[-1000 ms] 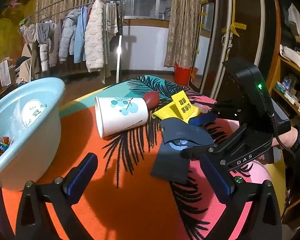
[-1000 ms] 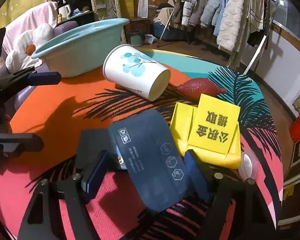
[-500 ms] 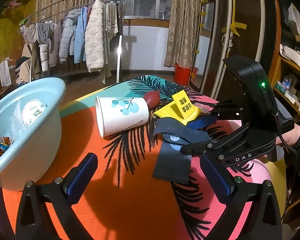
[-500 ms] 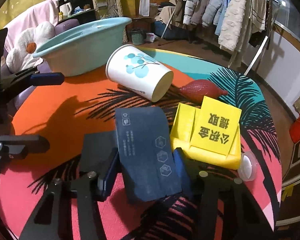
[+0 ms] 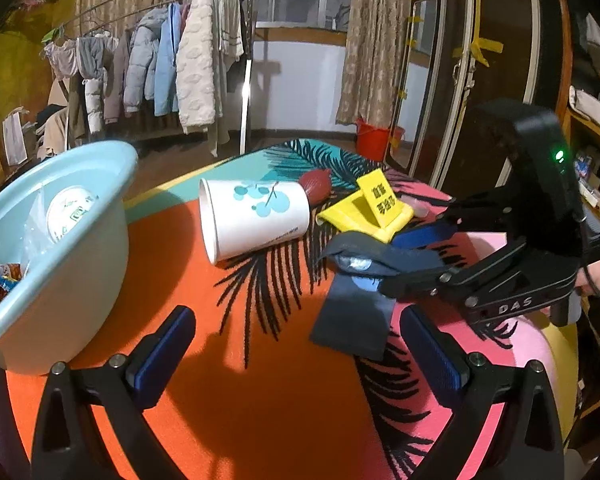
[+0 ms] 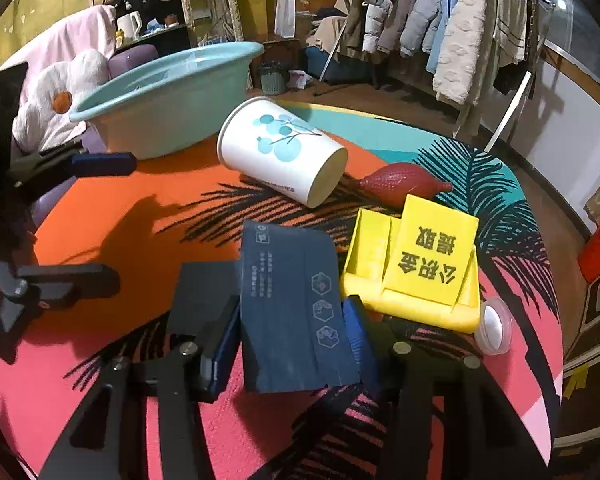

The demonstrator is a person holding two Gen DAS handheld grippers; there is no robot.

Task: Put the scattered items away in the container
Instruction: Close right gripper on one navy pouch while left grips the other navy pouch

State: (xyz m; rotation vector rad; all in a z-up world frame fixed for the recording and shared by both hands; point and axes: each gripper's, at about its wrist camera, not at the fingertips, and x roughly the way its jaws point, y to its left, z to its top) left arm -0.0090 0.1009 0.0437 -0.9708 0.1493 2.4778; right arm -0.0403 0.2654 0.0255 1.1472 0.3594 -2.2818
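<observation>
My right gripper (image 6: 292,332) is shut on a dark navy packet (image 6: 296,304), which also shows in the left wrist view (image 5: 364,280), held just above the table. My left gripper (image 5: 296,356) is open and empty over the orange part of the table, with the packet to its right. The light blue basin (image 5: 60,216) stands at the left with wrapped snacks inside; it also shows in the right wrist view (image 6: 172,88). A white paper cup (image 5: 252,216) (image 6: 284,152) lies on its side. A yellow card stand (image 6: 420,264) and a red bulb (image 6: 400,184) lie behind the packet.
A small clear round lid (image 6: 494,326) lies by the yellow stand at the table's right edge. The round table (image 5: 260,420) has an orange, pink and teal leaf print. A clothes rack (image 5: 172,76) and a wardrobe (image 5: 460,80) stand beyond it.
My right gripper's jaws have closed in on the navy packet and gripped it; its free end has tilted up. My left gripper has stayed still and open.
</observation>
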